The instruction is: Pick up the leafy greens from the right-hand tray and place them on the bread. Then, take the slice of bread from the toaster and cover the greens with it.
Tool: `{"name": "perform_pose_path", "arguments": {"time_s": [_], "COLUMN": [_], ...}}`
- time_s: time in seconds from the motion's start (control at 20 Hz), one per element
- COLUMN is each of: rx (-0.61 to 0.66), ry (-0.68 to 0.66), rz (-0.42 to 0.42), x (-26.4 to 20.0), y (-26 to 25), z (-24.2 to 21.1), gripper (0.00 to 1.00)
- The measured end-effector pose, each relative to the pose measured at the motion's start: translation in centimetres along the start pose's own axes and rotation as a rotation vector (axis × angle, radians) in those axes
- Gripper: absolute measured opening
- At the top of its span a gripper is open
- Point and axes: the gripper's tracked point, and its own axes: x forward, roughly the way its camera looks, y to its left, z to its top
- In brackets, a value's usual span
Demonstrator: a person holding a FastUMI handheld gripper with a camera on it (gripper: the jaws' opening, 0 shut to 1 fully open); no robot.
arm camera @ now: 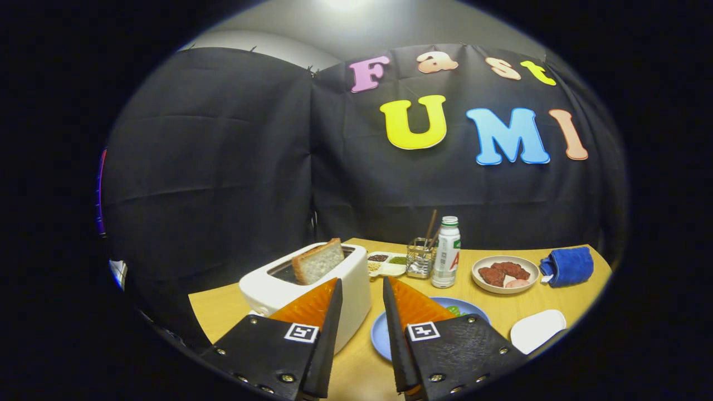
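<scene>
Hand-held gripper [359, 287] spread, nothing btwn fingers, above table [490, 314]. Bread slice [318, 260] upright in toaster [303, 284] nr left edge. Greens [454, 309] on blue plate [381, 337], mostly hidden behind right finger.

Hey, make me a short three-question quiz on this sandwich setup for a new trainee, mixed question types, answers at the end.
1. True or false: the slice of bread is standing in the toaster.
2. Multiple choice: what sits right beside the white bottle, on the toaster's side? A) a clear holder with sticks B) the blue cloth C) the plate of meat
3. Fill in: the gripper is ___, with nothing between its fingers.

Key: 1 true. 2 A. 3 open.
</scene>
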Motion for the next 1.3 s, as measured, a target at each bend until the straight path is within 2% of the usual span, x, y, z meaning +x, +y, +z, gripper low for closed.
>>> {"name": "perform_pose_path", "arguments": {"time_s": [0.2, 0.45, 0.85, 1.1, 1.15, 1.2, 1.25, 1.3], "rx": [-0.042, -0.045, -0.052, -0.056, -0.04, -0.038, -0.029, 0.004], "ry": [-0.023, 0.001, 0.068, 0.091, 0.093, 0.093, 0.081, 0.084], "rz": [0.04, 0.03, -0.044, -0.125, -0.097, -0.082, -0.104, -0.089], "x": [1.8, 4.1, 7.8, 8.6, 9.0, 8.9, 8.8, 9.0], "y": [3.8, 5.8, 6.3, 4.9, 5.5, 5.9, 4.7, 4.9], "z": [1.0, 1.1, -0.5, -1.2, -1.7, -1.5, -1.2, -1.2], "gripper": [0.44, 0.44, 0.44, 0.44, 0.19, 0.2, 0.2, 0.08]}}
